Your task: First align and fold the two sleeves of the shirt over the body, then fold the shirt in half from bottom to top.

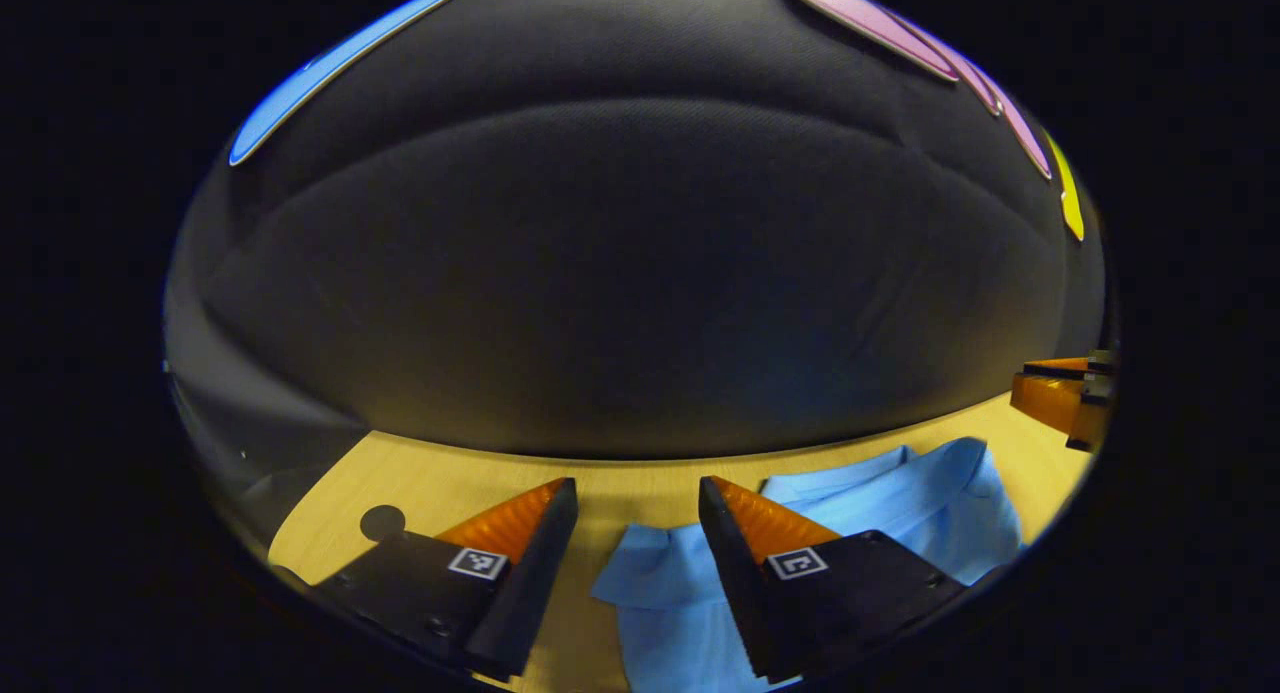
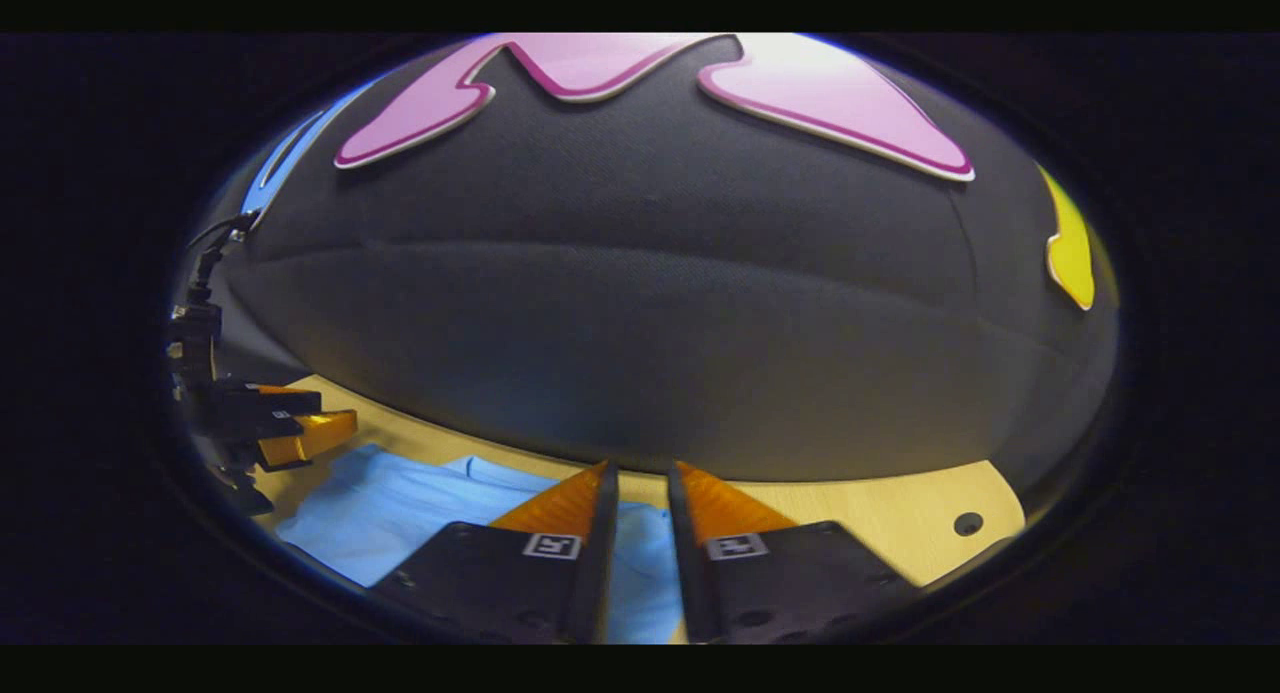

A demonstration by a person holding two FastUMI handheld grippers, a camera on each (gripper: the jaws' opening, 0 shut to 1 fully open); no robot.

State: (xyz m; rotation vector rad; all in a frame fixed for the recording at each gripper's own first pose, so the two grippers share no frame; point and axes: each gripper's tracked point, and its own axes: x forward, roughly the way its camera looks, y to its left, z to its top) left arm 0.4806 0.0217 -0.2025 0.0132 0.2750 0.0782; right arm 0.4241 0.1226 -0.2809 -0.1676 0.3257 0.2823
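Blue cotton-like cloth, the shirt (image 1: 900, 493), lies flat on the pale wooden table (image 1: 430, 483) at the foot of the booth's dark cloth wall. Left gripper view: my left gripper (image 1: 637, 513) hangs above the shirt's near-left part, its fingers spread wide with nothing between them; a sleeve (image 1: 650, 573) juts out toward the bare wood just beneath the gap. A collar-like fold shows farther off, toward the right gripper at the edge of that view. Right gripper view: my right gripper (image 2: 641, 498) holds its fingers drawn close, a narrow slit left between them, with blue cloth showing below the slit; I cannot tell whether any fabric is caught there. The left gripper appears at the far left of this view, above the shirt's other side.

Judged stage: sleeve folding appears not yet done, since the cloth spreads broadly across the table. To do this step well, I should lower each gripper to a sleeve's outer edge, pinch a single layer near the cuff, lift only enough to clear the body, and lay both sleeves inward symmetrically, keeping the edges parallel to the side seams and smoothing wrinkles before release.
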